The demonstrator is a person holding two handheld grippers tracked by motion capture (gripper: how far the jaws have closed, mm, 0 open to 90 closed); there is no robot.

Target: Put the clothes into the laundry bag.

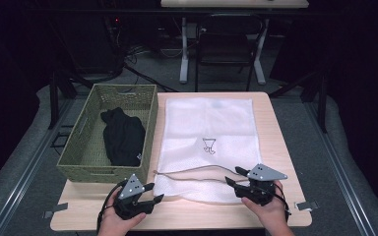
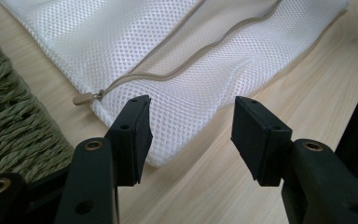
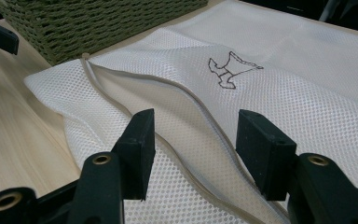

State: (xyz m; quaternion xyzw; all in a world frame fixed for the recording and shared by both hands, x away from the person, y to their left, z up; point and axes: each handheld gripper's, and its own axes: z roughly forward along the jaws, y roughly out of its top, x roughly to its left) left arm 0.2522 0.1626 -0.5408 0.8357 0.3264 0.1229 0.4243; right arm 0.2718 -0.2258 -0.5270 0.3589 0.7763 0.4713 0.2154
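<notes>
High view: open left gripper beside mesh bag.

I see my left gripper low, jaws apart, gripping nothing; my right gripper likewise spread, empty.

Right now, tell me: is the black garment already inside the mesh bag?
No. The black garment lies in the woven basket, beside the mesh bag.

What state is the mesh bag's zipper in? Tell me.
Open: the zipper edges of the white mesh bag gape apart near the front.
</notes>
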